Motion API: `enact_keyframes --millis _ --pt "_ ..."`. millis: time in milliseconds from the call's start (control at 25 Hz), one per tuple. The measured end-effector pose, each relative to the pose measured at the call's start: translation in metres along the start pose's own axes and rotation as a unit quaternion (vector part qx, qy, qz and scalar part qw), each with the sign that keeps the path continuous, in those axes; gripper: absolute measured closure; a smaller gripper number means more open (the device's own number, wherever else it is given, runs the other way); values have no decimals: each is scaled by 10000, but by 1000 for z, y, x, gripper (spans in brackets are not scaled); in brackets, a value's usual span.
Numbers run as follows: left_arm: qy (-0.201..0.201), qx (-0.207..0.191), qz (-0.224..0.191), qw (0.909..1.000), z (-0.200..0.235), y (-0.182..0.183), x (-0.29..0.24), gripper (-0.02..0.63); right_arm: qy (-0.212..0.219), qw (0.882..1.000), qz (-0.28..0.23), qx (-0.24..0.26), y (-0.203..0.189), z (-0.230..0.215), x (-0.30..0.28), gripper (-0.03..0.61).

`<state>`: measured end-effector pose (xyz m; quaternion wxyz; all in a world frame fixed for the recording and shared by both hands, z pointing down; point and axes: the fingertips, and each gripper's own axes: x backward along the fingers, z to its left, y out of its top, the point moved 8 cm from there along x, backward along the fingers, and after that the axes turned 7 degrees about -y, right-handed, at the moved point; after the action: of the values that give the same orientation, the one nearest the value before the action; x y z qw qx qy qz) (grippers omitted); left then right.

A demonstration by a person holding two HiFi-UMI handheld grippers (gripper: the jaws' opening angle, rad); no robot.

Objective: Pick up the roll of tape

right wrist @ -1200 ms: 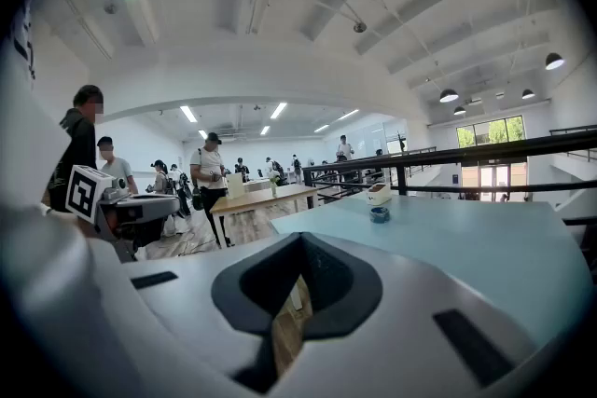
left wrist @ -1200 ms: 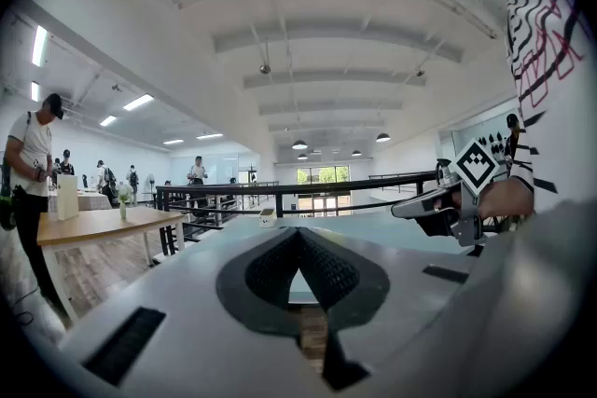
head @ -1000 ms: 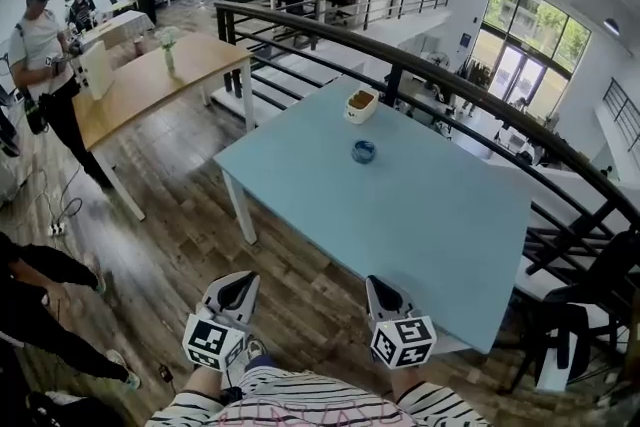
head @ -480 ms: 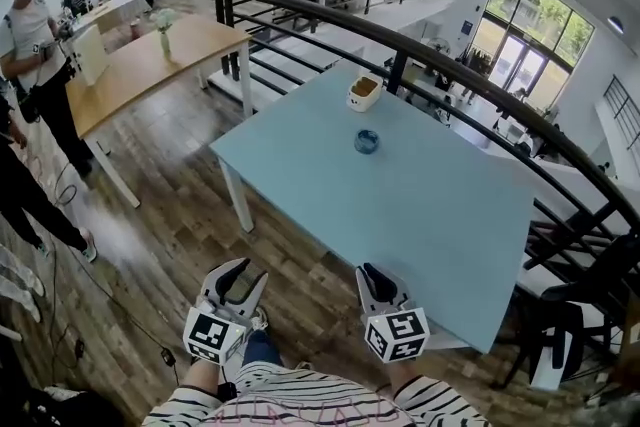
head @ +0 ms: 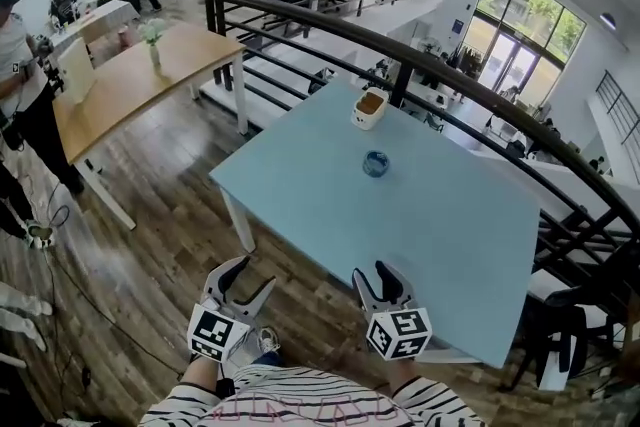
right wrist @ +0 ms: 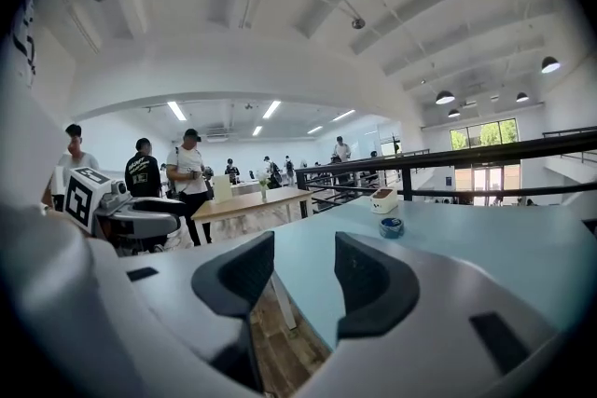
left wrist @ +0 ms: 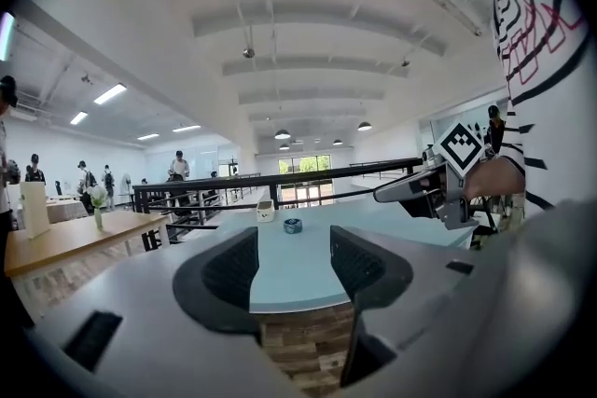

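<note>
- Lying flat on the far half of the pale blue table (head: 450, 245), the roll of tape (head: 376, 163) is small, blue and ring-shaped.
- Left tongs (head: 247, 277) and right tongs (head: 374, 273): opening, nothing between them, well apart from it.

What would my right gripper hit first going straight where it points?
Probably the blue table, at its near edge, short of the roll of tape; depth is unclear. The right gripper is opening its jaws, nothing between them.
</note>
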<state>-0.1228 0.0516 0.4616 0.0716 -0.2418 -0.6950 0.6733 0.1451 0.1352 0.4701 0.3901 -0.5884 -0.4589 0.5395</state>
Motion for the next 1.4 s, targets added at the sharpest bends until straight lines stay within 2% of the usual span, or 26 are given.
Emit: enact_keyframes --millis 440,720,880,1080,1400 --pt "-330 -197 46 9992 115 -3 -26 394 -450 9989 -72 -77 28 26 -96 382" --pt "-476 -183 68 9987 174 -10 -33 394 -689 9975 -107 129 49 36 -147 382" --pt "-530 -125 18 9985 185 -15 -48 394 -727 9966 -49 380 64 20 -167 382" --pt "-478 -51 6 9988 203 -11 -65 394 -558 9947 237 827 84 1 -203 382" --pt "-221 54 -23 9997 216 -4 -99 396 -430 9835 709 1606 109 -55 -254 382"
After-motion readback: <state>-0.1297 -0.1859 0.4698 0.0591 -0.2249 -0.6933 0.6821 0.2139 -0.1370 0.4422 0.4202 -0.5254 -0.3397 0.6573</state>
